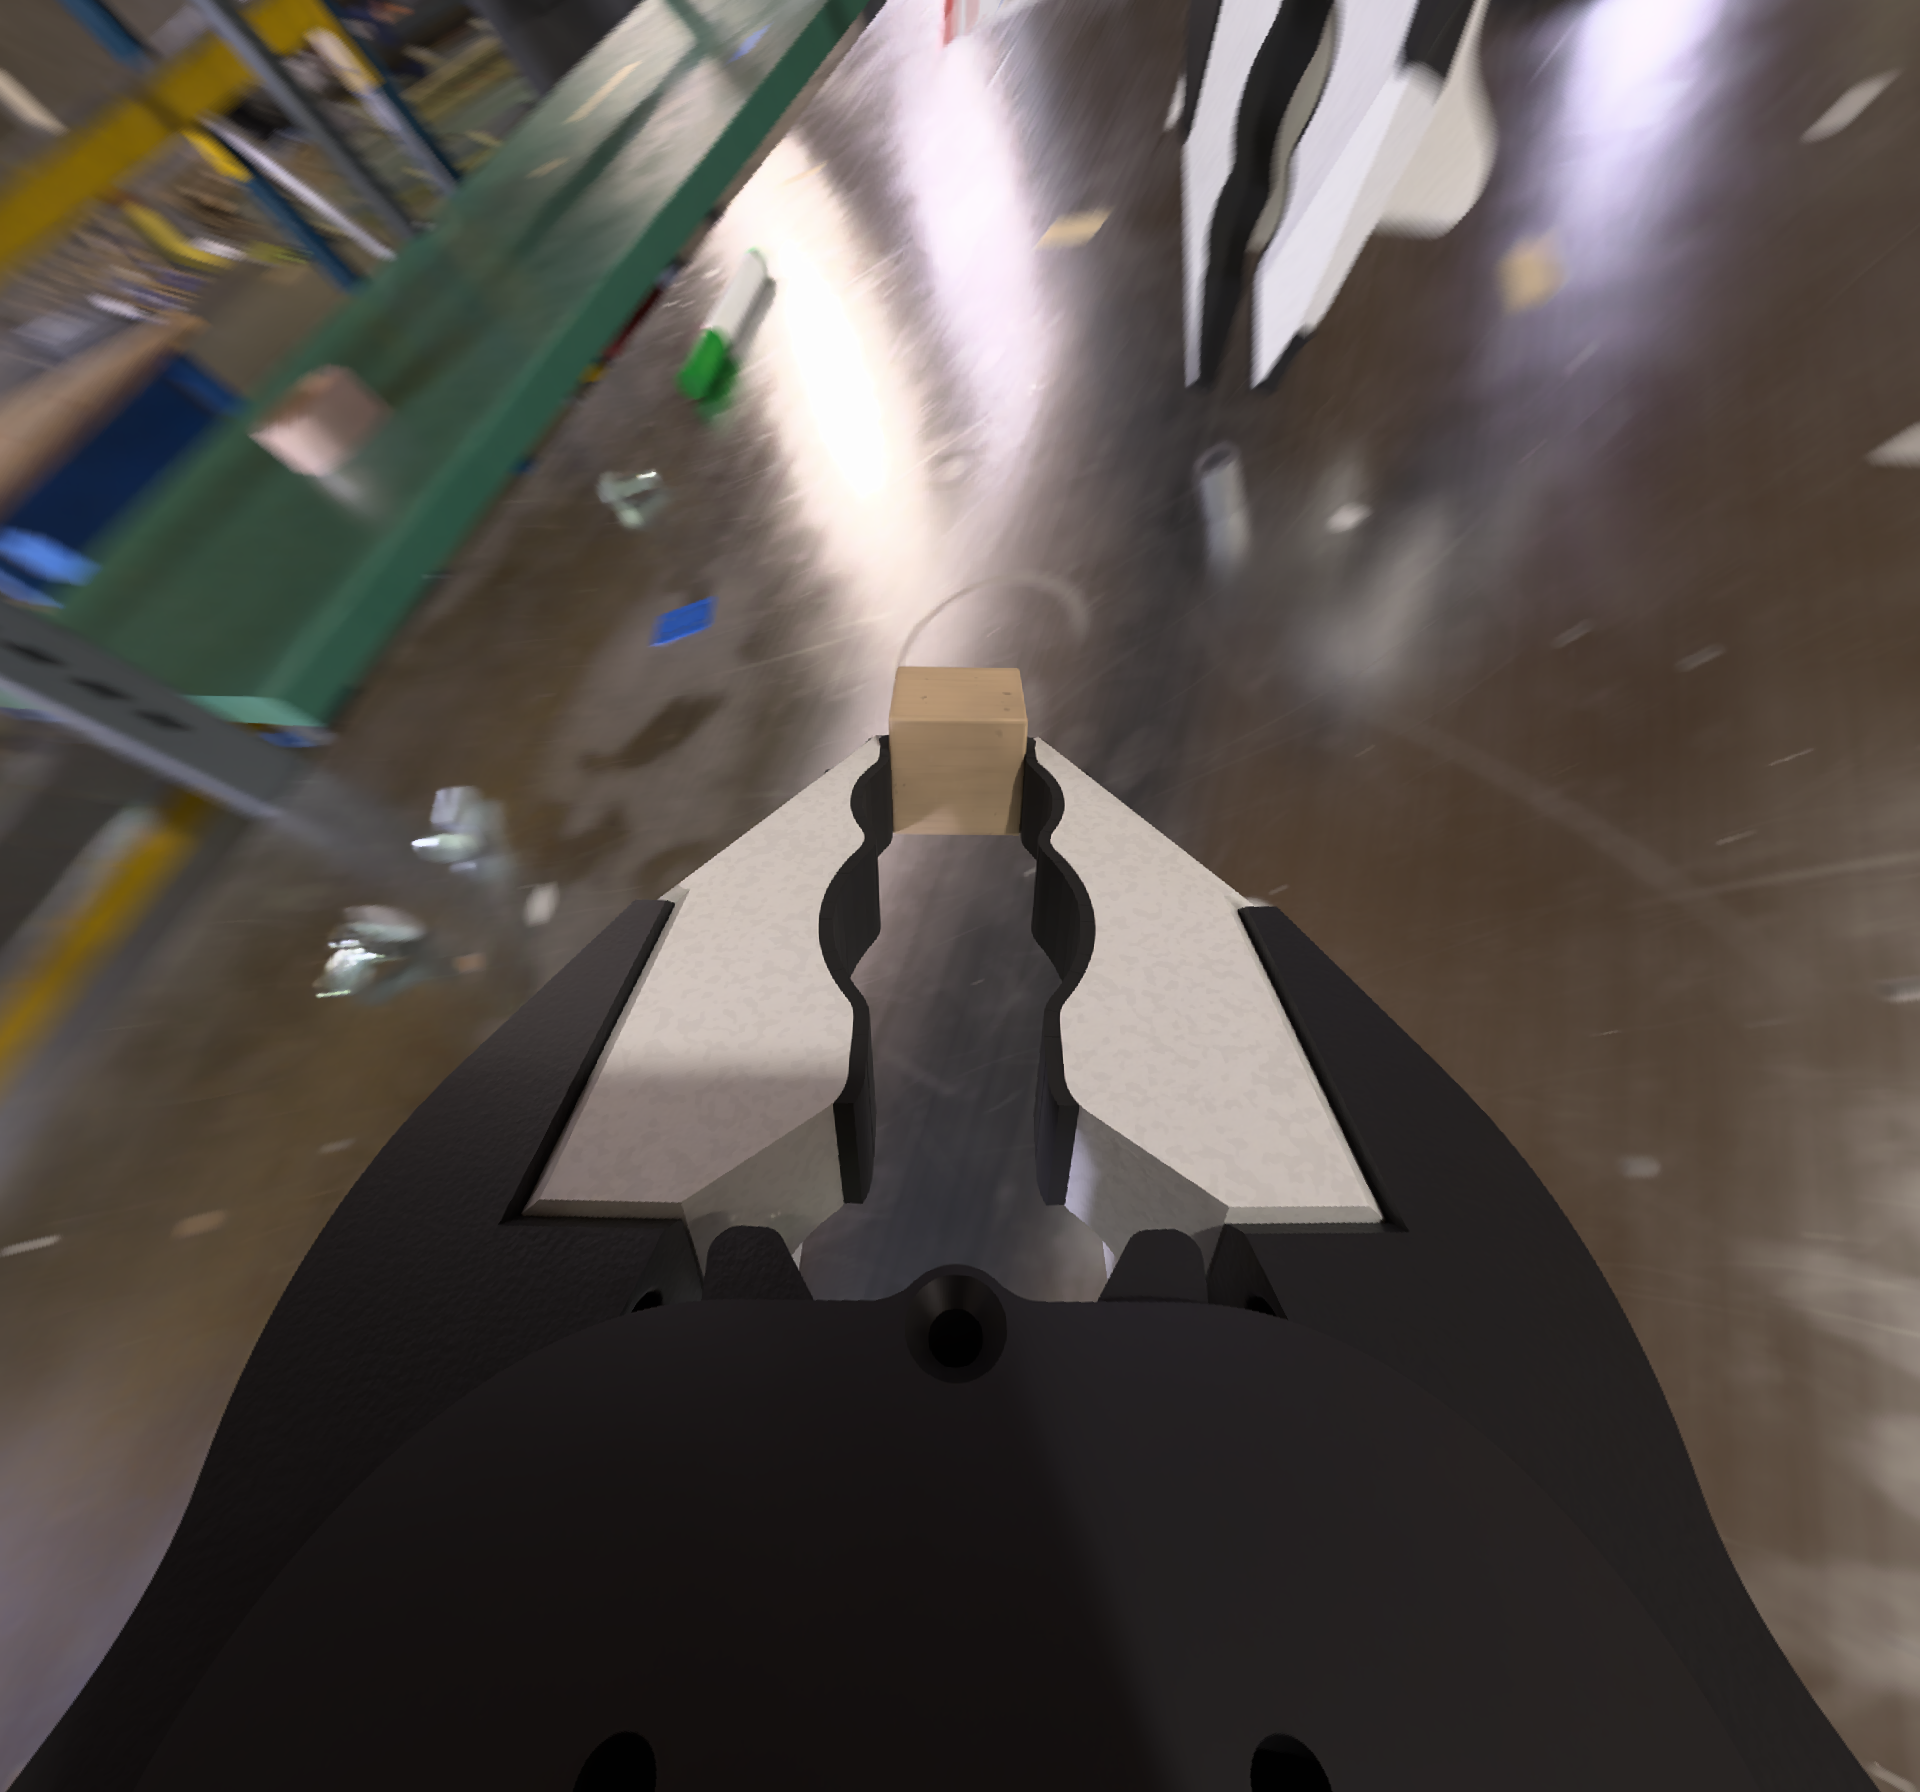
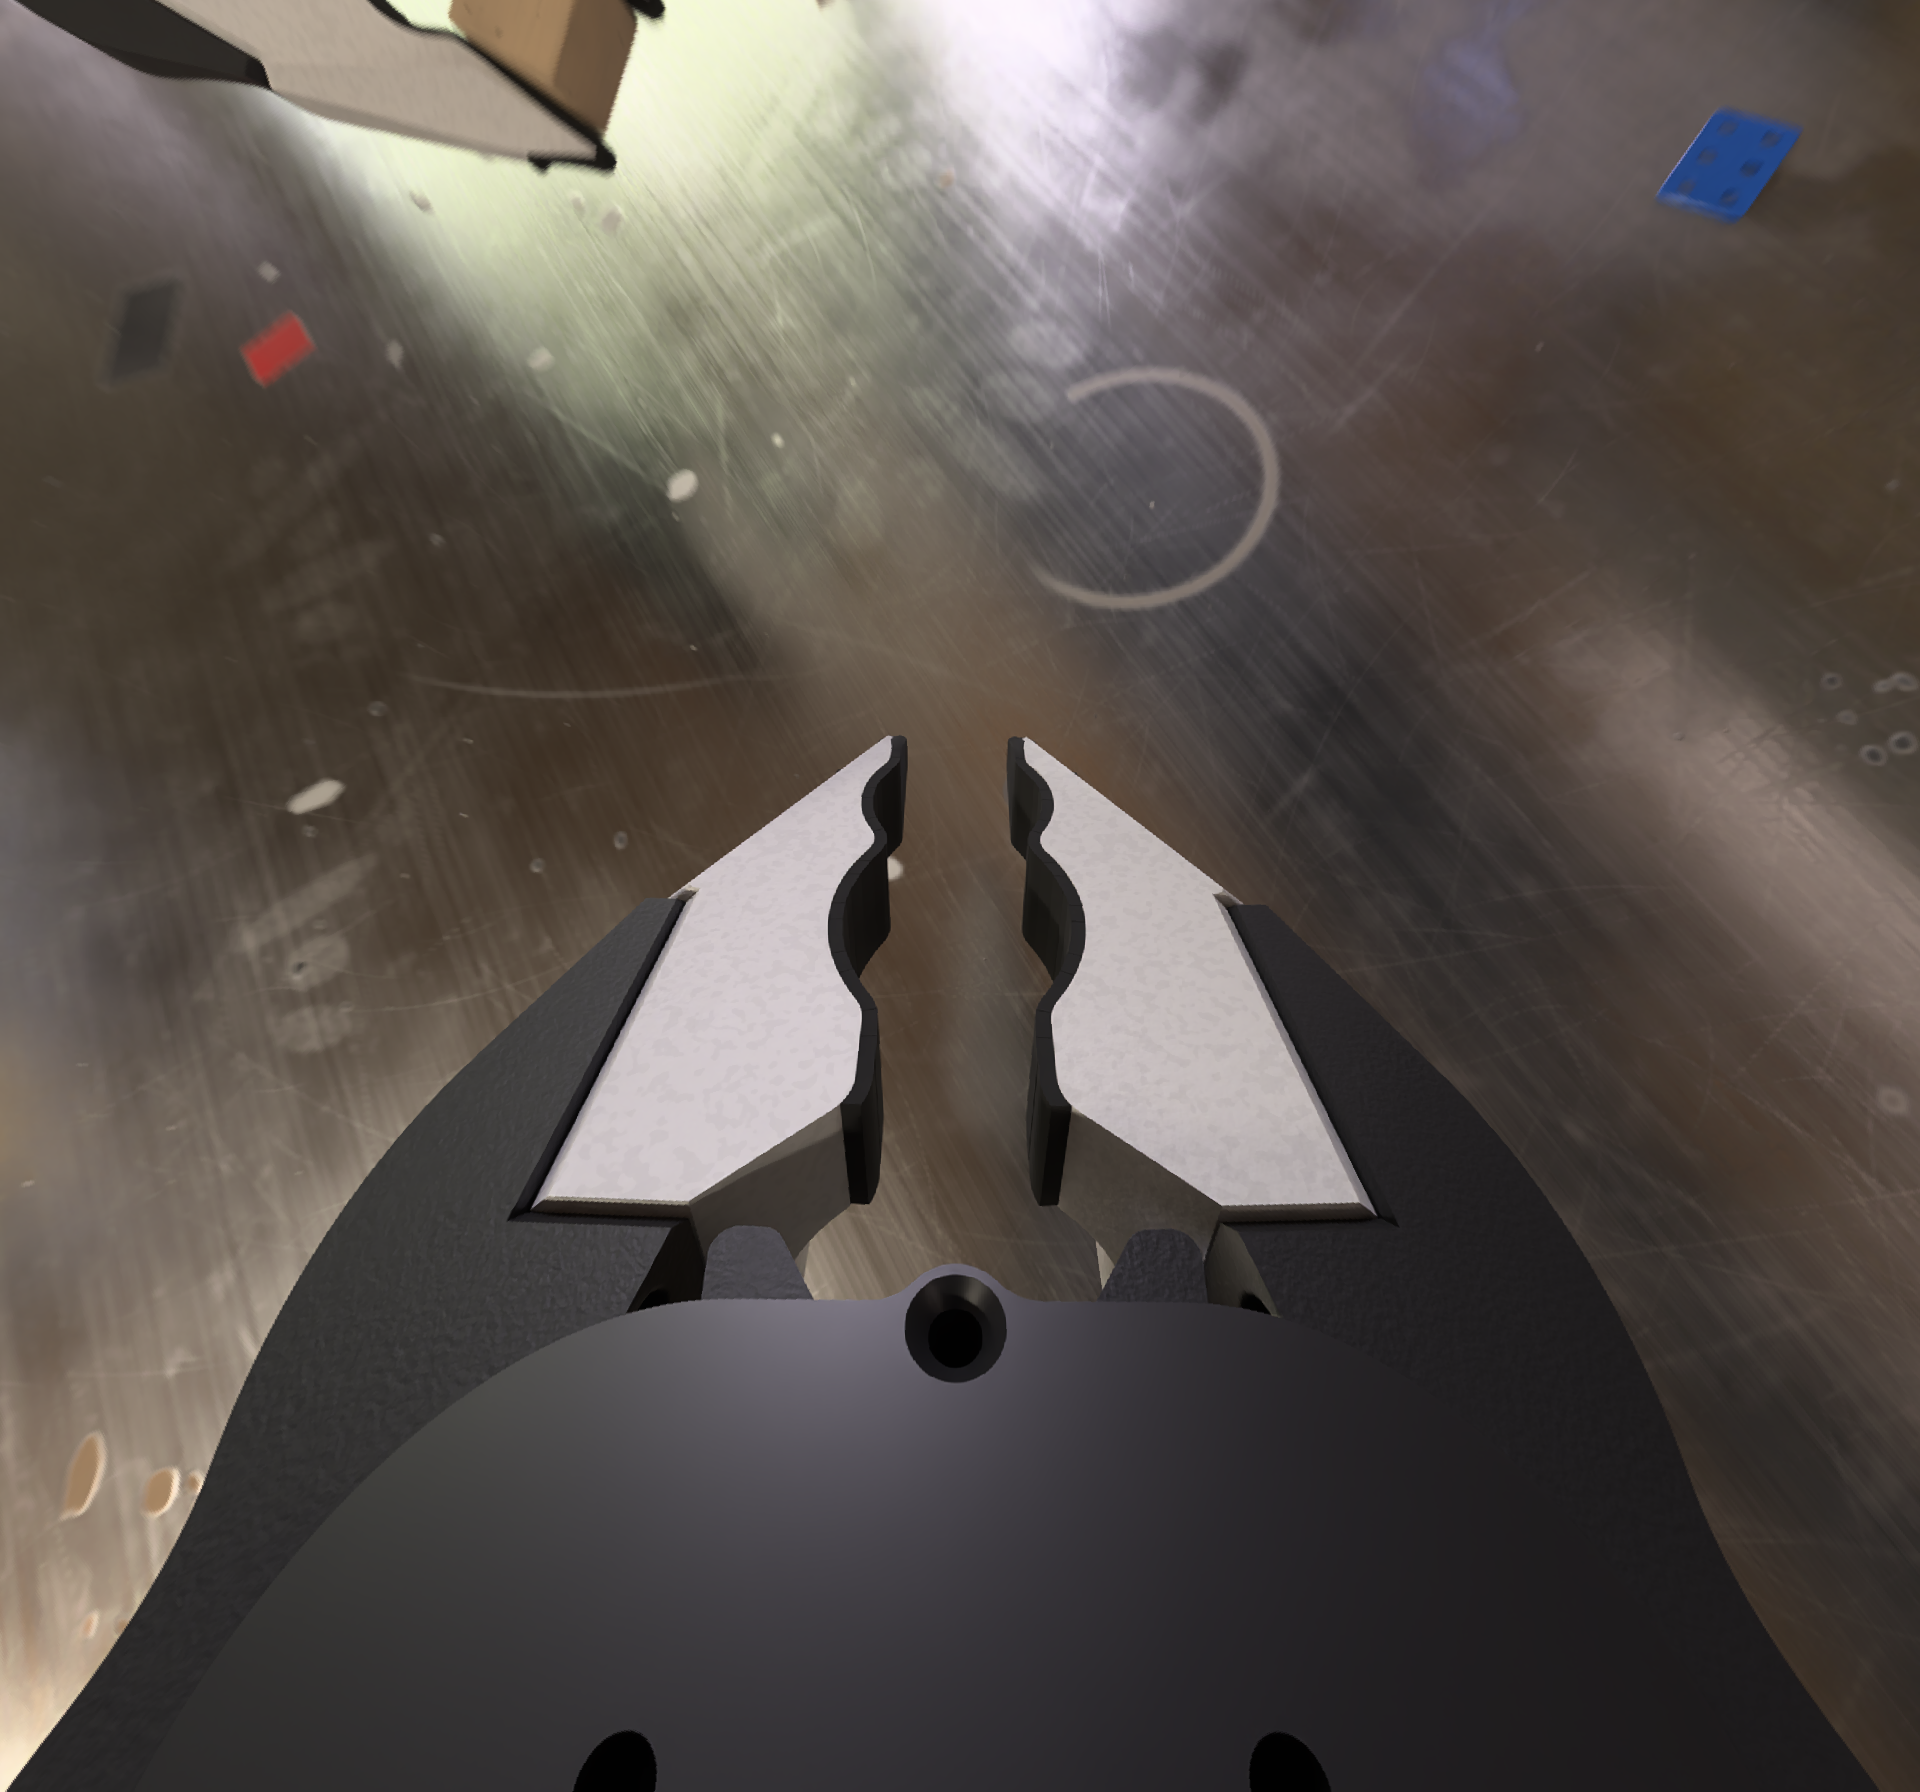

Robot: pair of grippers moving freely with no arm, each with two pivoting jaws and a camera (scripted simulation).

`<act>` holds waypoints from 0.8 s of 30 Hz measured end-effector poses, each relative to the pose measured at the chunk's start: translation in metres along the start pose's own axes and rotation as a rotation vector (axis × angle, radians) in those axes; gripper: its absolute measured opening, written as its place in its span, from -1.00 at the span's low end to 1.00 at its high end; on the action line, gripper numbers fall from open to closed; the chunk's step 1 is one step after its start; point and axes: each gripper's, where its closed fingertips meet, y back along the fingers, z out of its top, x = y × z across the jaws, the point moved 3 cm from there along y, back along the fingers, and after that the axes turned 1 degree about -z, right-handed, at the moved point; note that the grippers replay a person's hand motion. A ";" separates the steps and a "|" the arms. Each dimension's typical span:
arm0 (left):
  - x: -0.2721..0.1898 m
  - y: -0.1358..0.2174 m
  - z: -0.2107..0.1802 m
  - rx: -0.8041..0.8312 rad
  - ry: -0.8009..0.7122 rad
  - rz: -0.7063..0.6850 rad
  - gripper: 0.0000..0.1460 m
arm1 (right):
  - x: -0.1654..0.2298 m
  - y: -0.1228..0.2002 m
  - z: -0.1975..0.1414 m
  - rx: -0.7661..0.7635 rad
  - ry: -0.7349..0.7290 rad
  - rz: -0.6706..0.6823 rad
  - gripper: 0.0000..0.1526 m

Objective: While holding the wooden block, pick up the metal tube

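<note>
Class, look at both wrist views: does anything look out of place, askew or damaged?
Nothing looks damaged. The left hand-held gripper holds the wooden block squarely at its fingertips. The right hand-held gripper is open and empty. The metal tube lies on the scratched metal surface, untouched. Small scraps are scattered around it.

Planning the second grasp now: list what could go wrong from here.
1. The small tan wooden block sits only at the very tips of the left tongs; a jolt might let it slip out.
2. The short grey metal tube does not show in the right wrist view, so the right tongs, empty and open, may need to search for it.
3. The right tongs hang close above the tube in the left wrist view; the two tongs could collide.
</note>
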 end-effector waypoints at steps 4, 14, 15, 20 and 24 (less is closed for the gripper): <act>0.000 -0.014 -0.015 0.139 -0.331 0.229 -0.68 | -0.001 -0.021 -0.002 0.071 0.061 -0.100 -0.71; -0.009 -0.028 -0.019 0.134 -0.713 0.494 -0.68 | 0.063 -0.037 0.056 -0.254 0.220 -0.058 -0.78; -0.011 -0.029 -0.020 0.142 -0.715 0.489 -0.68 | 0.069 -0.038 0.059 -0.272 0.239 -0.054 -0.81; -0.019 -0.033 -0.017 0.128 -0.713 0.474 -0.68 | 0.081 -0.045 0.061 -0.261 0.295 -0.031 -0.94; -0.025 -0.034 -0.015 0.135 -0.716 0.458 -0.68 | 0.086 -0.055 0.059 -0.263 0.291 0.011 -1.00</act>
